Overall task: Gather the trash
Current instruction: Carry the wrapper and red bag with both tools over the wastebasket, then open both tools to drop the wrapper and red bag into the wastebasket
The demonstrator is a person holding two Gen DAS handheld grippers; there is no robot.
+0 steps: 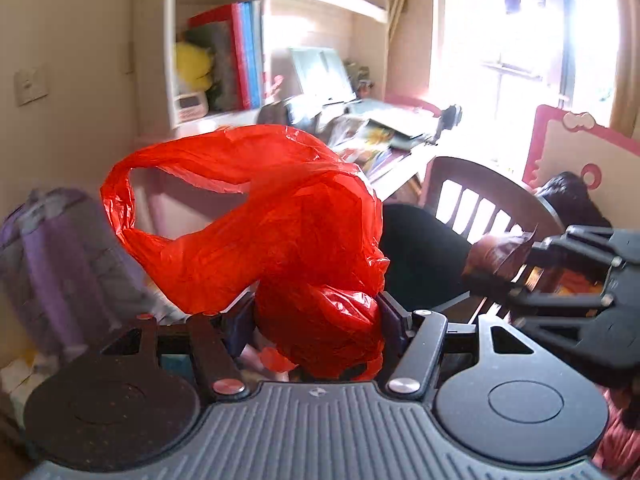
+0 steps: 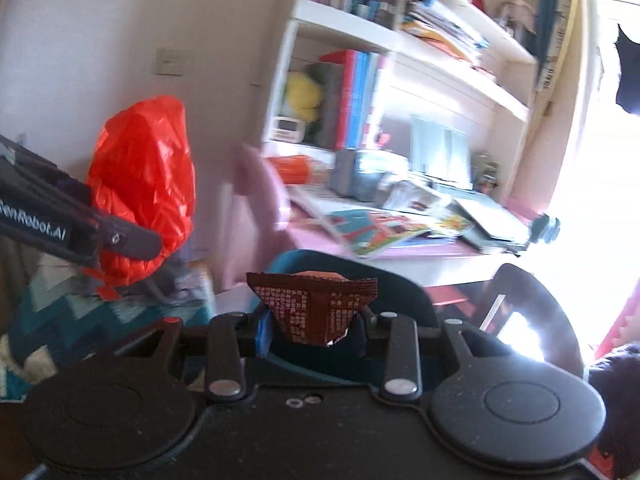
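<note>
My left gripper [image 1: 316, 320] is shut on a crumpled red plastic bag [image 1: 280, 216], which billows up with a handle loop to the left. The bag also shows in the right wrist view [image 2: 144, 192], held by the left gripper [image 2: 132, 240] at the left. My right gripper [image 2: 314, 332] is shut on a brown printed wrapper [image 2: 316, 304]. In the left wrist view the right gripper [image 1: 516, 272] comes in from the right, holding the wrapper [image 1: 500, 252] just right of the bag.
A cluttered pink desk [image 2: 400, 256] with books and papers stands ahead under white shelves [image 2: 400, 40]. A dark chair back [image 1: 480, 196] is near the desk. A purple backpack [image 1: 52, 248] sits at the left. A bright window [image 1: 500, 60] is at the right.
</note>
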